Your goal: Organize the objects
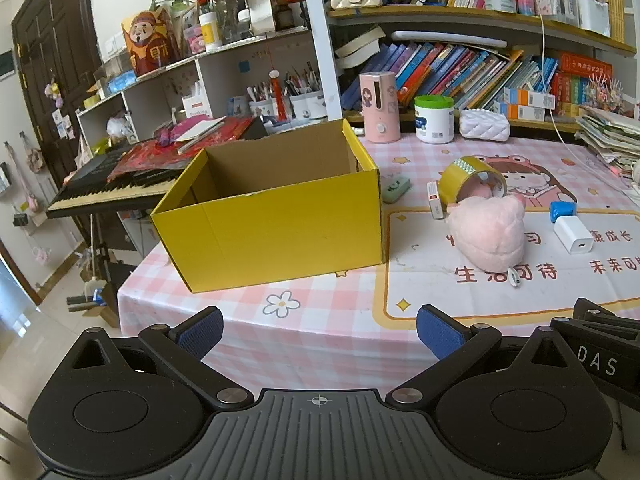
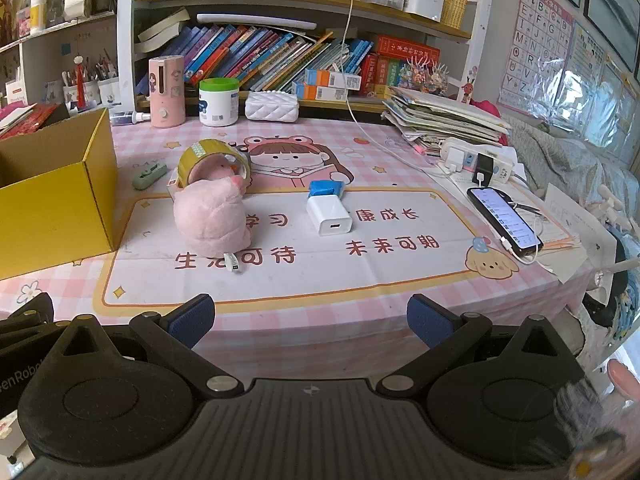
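Hovering at near bench edge w/ left gripper & right gripper, both released, empty. Sitting mid-bench: pink plush, white charger, tape roll; yellow box far left.

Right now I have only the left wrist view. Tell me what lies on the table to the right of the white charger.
Observer: A phone lies near the right edge of the table, screen lit, with a white cable plugged in.
Operator: Say what is behind it.
Observer: A white power strip with plugs in it.
Operator: Report the right hand-held gripper.
Observer: The right hand-held gripper is open, with nothing between its pads.
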